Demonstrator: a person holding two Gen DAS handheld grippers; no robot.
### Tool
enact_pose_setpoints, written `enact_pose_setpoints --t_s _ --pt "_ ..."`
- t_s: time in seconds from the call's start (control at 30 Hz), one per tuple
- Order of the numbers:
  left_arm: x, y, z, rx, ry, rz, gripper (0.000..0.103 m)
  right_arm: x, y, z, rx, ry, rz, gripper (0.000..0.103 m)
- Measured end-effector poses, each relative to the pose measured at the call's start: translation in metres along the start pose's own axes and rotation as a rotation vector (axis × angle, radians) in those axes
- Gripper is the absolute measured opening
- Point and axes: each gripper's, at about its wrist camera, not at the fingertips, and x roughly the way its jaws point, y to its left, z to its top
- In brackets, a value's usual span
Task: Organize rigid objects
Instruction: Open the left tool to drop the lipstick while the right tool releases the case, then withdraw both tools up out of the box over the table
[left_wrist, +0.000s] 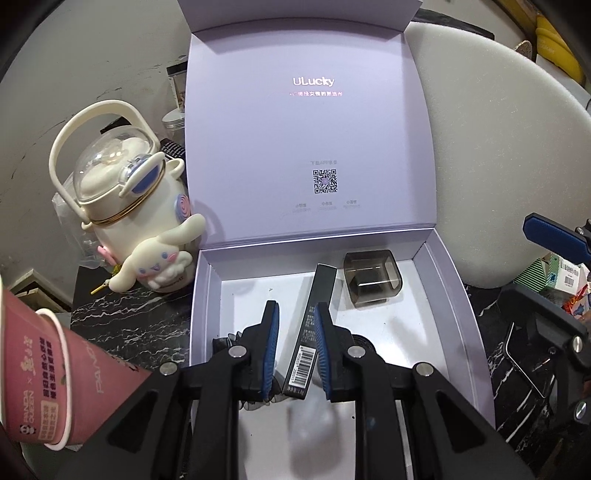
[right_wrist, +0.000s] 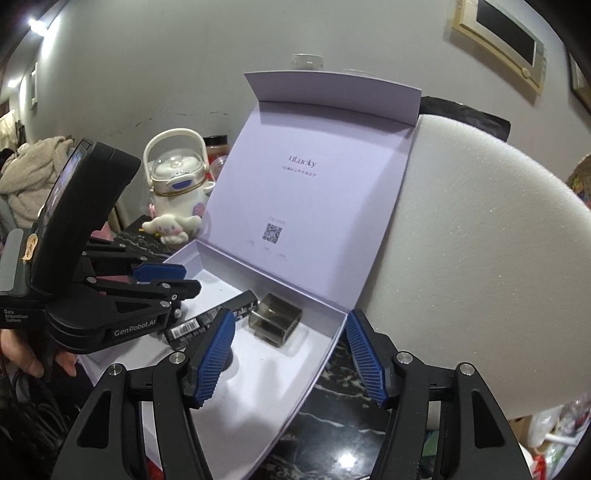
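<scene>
Nearest the left wrist lens, the left gripper (left_wrist: 295, 350) hung low over the box (left_wrist: 458, 295), its blue pads a narrow gap apart and clamped on nothing. At far left a pink cup (left_wrist: 40, 376) lay tipped, and beyond it a white bottle (left_wrist: 129, 206) stood on the marble counter (left_wrist: 129, 317), just beside the box. Within the box, the dark carton (left_wrist: 308, 336) lay flat, its barcoded end toward the camera and its long side close against the left gripper's right pad (left_wrist: 322, 350); whether they touched could not be told. It looked light and stiff, a thin cardboard sleeve likely to slide on the smooth white floor, so a hold across its narrow width near mid-length seemed best. Right of it sat the smoky case (left_wrist: 371, 278), hard, glossy plastic, probably slippery and easily scuffed; its flat side walls offered the surest purchase. Farthest right, the right gripper (right_wrist: 291, 354) hovered spread wide and empty above the box's near right corner.
</scene>
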Motion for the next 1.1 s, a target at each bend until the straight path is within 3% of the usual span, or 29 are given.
enact_pose_setpoints --t_s 0.97,1.0,1.07,1.1 --pt "-0.112 -0.011 -0.044 -0.017 -0.128 0.044 0.020 -0.113 0.034 -0.025 -0.009 -0.117 -0.014 0.071" --pt "-0.116 -0.012 -0.047 -0.018 -0.130 0.046 0.022 -0.116 0.035 -0.027 -0.009 -0.118 -0.016 0.071" --pt "-0.122 -0.013 -0.053 -0.020 -0.131 0.046 0.050 -0.123 0.037 -0.031 -0.009 -0.119 -0.018 0.071" --pt "-0.126 -0.014 -0.056 -0.022 -0.137 0.037 0.081 -0.126 0.038 -0.033 -0.009 -0.121 -0.019 0.071"
